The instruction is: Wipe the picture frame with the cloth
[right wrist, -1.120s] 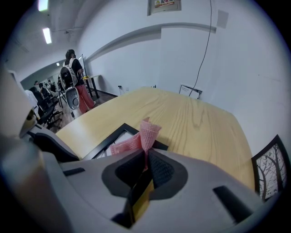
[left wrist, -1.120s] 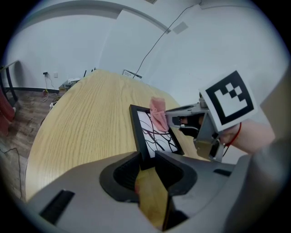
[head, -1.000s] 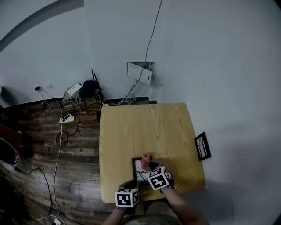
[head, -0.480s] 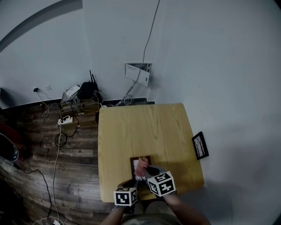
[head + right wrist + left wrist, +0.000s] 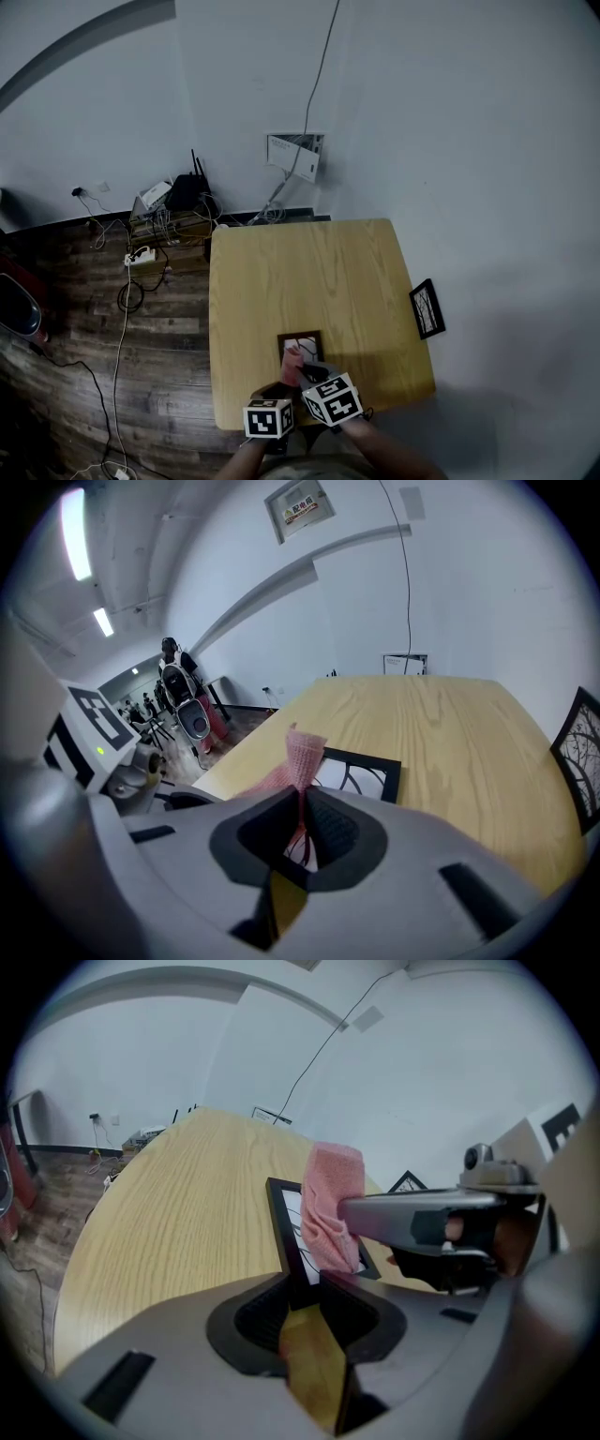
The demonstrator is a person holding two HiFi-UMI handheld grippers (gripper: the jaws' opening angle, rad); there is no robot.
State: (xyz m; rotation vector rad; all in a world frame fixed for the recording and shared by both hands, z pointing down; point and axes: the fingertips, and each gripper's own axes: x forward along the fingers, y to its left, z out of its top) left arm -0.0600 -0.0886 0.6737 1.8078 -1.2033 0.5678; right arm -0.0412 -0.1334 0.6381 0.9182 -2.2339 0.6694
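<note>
A small dark picture frame (image 5: pixel 301 343) lies flat near the front edge of the wooden table (image 5: pixel 309 272). My left gripper (image 5: pixel 282 386) is shut on the frame's near edge (image 5: pixel 284 1218), its jaws closed around the dark border. My right gripper (image 5: pixel 302 371) is shut on a pink cloth (image 5: pixel 292 362), which hangs down onto the frame's glass. In the left gripper view the cloth (image 5: pixel 332 1206) drapes over the frame from the right gripper's arm (image 5: pixel 427 1220). In the right gripper view the cloth (image 5: pixel 302 757) stands up between the jaws, with the frame (image 5: pixel 371 766) just beyond it.
A second black frame (image 5: pixel 427 310) stands at the table's right edge by the white wall, and it also shows in the right gripper view (image 5: pixel 578 752). Cables, a power strip (image 5: pixel 142 254) and a router (image 5: pixel 192 190) lie on the wooden floor at the left.
My right gripper has drawn the cloth across the frame toward the near edge and a little left, uncovering the frame's far part. The left gripper has stayed on the frame.
</note>
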